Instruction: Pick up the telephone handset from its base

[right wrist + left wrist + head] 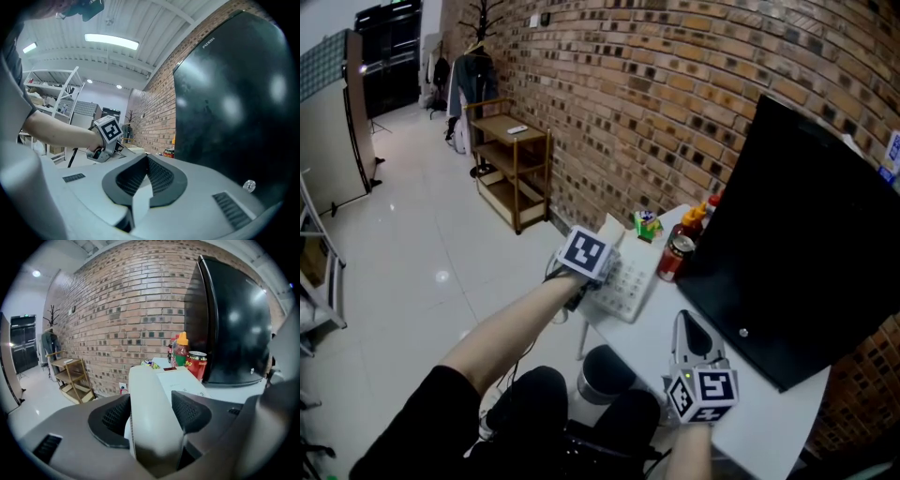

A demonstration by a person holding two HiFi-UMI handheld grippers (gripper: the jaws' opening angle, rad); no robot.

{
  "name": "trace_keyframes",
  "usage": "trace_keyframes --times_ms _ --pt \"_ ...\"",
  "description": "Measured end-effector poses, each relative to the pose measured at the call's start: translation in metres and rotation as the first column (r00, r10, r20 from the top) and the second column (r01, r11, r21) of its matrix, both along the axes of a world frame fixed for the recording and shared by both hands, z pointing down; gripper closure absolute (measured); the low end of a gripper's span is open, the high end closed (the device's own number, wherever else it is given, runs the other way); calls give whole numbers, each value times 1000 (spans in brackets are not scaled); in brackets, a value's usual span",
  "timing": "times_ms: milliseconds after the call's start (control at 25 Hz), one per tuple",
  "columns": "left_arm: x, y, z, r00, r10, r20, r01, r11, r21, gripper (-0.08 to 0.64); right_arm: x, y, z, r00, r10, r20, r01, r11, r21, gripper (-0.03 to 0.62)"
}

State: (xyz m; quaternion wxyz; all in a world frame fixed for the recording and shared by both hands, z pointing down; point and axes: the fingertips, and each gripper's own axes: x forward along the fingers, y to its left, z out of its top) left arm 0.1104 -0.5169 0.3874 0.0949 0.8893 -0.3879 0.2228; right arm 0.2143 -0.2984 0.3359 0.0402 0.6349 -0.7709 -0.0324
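Telephone [628,281]: one
Can [675,258]: one
Sauce bottles [692,223]: two
Monitor [797,244]: one
Wooden shelf [514,159]: one
Grippers: two, left gripper [150,401] and right gripper [146,176]

Brick wall [675,84], white floor [412,253], wooden shelf [514,164], coat stand [483,23]

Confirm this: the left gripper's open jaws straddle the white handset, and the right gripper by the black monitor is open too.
The right gripper by the black monitor is shut, as the right gripper view shows. The left gripper's open jaws do straddle the white handset.
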Motion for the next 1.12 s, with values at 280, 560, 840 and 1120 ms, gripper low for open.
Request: trace_keyframes --times_ms 280,560,840,1120 --pt "-27 -8 8 985 -121 122 126 991 -33 305 4 -5 5 1000 -5 23 6 1000 -23 586" --pt "-2 16 -16 995 -32 -97 33 999 11 336 9 3 10 1000 13 29 -12 1000 -25 586" --pt "-27 49 -56 946 84 -312 -29 984 176 336 11 11 3 999 2 32 -2 1000 -2 586" --pt "-69 94 -98 758 299 -580 -149 945 292 336 19 25 -1 1000 -22 12 22 999 33 586"
